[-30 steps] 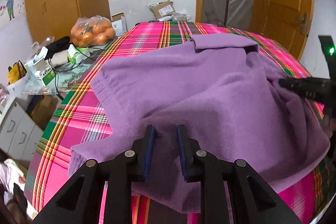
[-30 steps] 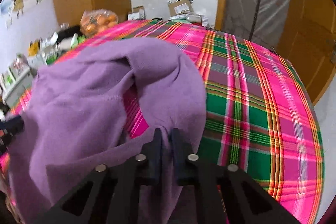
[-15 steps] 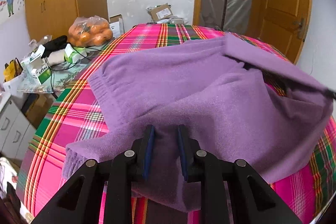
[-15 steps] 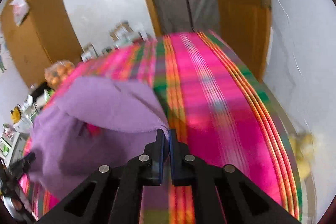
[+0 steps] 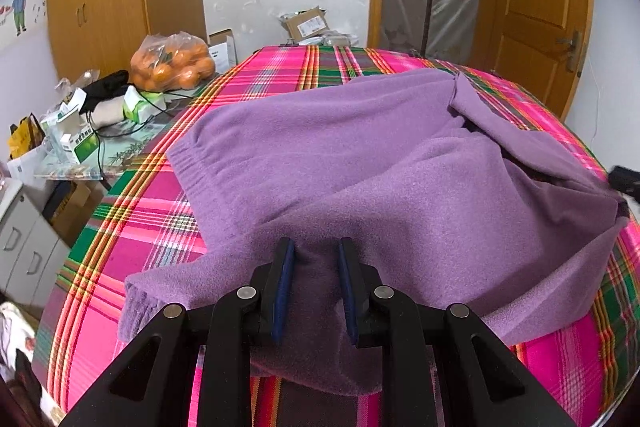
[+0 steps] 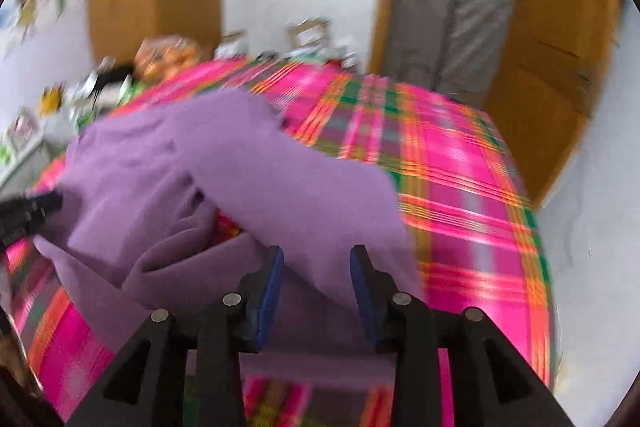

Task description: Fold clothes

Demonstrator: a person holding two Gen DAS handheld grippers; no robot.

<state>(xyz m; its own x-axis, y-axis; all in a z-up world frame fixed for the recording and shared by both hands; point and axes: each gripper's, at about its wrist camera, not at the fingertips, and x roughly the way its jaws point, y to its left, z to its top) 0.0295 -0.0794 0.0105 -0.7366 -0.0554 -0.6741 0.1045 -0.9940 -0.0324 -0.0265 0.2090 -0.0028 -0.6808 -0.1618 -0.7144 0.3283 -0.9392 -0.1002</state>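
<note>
right gripper has let go since a second ago, jaws opening over the purple sweater.
left gripper pinches its near hem on the plaid bed; right view blurred.

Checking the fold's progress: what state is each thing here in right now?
Sweater: purple, rumpled on the plaid cloth, one side folded over.
Left gripper: shut on a sweater fold.
Right gripper: jaws opening, fingers clear of the sweater under them.
Orange bag: tied, on the side table.
Door: shut.
</note>
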